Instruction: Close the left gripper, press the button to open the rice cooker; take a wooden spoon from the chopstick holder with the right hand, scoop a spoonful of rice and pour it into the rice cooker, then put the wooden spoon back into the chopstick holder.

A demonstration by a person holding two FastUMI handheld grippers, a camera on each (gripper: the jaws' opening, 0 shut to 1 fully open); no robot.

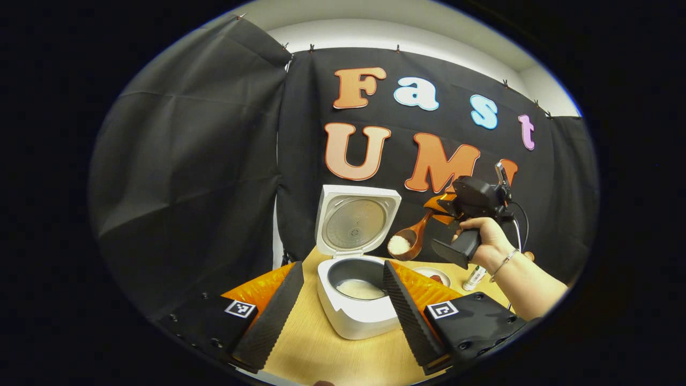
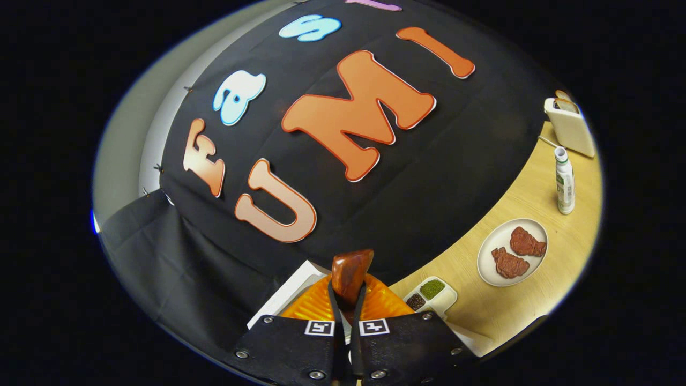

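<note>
The rice cooker (image 1: 358,300) stands open on the table (image 1: 321,348), lid up, some rice already in its pot. The right gripper (image 1: 447,206) clamps the wooden spoon (image 1: 410,238) by its handle; the loaded bowl hangs just above and right of the pot, the handle slanting up toward the gripper. The left gripper (image 1: 340,305) waits with fingers spread, framing the cooker.

Rice-filled wooden spoon (image 1: 408,242) hangs above the open rice cooker (image 1: 356,279).

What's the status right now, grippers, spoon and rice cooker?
Left gripper open, facing the rice cooker. Right gripper shut on wooden spoon, rice in it, beside open lid. Nothing in the way.
</note>
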